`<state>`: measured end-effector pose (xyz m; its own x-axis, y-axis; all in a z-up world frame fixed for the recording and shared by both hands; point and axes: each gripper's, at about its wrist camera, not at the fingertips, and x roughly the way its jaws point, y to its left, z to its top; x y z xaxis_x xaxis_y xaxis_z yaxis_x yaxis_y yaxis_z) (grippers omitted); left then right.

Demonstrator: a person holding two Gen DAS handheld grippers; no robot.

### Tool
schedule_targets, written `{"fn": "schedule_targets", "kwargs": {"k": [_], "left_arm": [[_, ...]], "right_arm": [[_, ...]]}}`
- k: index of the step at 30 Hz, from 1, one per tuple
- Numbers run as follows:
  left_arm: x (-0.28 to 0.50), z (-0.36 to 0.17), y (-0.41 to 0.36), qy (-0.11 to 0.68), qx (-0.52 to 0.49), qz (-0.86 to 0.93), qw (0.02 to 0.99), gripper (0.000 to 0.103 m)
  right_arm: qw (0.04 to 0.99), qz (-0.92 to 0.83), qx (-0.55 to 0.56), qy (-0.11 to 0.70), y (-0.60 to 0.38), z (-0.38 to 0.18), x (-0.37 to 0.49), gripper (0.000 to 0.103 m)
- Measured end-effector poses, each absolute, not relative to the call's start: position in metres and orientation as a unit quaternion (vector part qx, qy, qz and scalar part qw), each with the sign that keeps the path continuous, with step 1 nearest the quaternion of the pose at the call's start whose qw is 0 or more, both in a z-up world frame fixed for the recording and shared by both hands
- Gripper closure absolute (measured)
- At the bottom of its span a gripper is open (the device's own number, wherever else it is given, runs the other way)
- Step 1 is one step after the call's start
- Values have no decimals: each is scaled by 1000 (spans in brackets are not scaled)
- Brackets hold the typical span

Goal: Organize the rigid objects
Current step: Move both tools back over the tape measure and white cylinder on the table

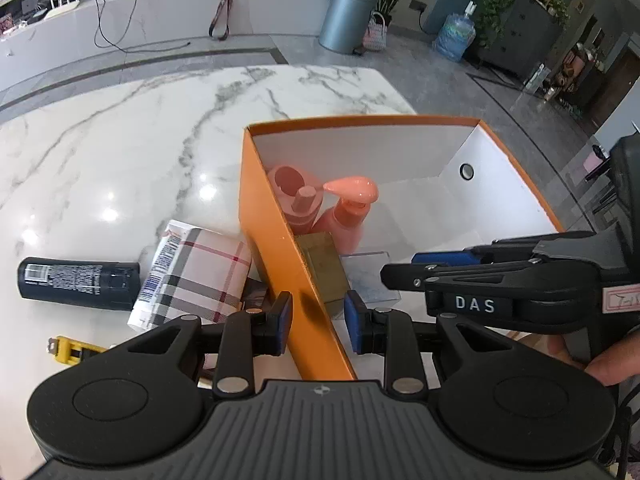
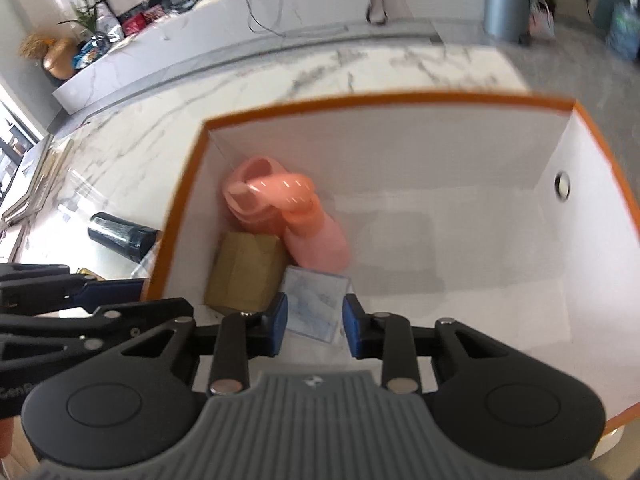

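Note:
An orange box (image 1: pixel 276 256) with a white inside (image 2: pixel 440 240) stands on the marble table. In it are two pink pump bottles (image 1: pixel 348 216) (image 2: pixel 304 224), a tan block (image 1: pixel 324 268) (image 2: pixel 244 276) and a clear plastic case (image 1: pixel 370 276) (image 2: pixel 316 308). My left gripper (image 1: pixel 318 322) is open, its fingers straddling the box's left wall without touching it. My right gripper (image 2: pixel 314 330) is open and empty, low inside the box just over the clear case; it also shows in the left wrist view (image 1: pixel 432 268).
Outside the box on the left lie a dark can (image 1: pixel 76 284) (image 2: pixel 120 236), a white tube (image 1: pixel 160 276), a plaid packet (image 1: pixel 204 280) and a yellow tool (image 1: pixel 70 354). The marble table (image 1: pixel 120 152) stretches far left. A grey bin (image 1: pixel 348 16) stands on the floor beyond.

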<state>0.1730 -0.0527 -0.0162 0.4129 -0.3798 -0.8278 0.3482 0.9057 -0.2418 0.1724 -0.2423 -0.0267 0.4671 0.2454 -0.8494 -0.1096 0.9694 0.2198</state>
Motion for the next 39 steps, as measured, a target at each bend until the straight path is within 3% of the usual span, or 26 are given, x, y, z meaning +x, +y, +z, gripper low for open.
{"fn": "schedule_targets", "kwargs": {"k": [17, 39], "left_arm": [[136, 15, 11, 459, -45, -177, 870, 71], [135, -19, 92, 469, -48, -115, 874, 71]], "right_arm": [[890, 189, 9, 416, -178, 37, 132, 72], [851, 247, -114, 449, -73, -6, 148, 72]]}}
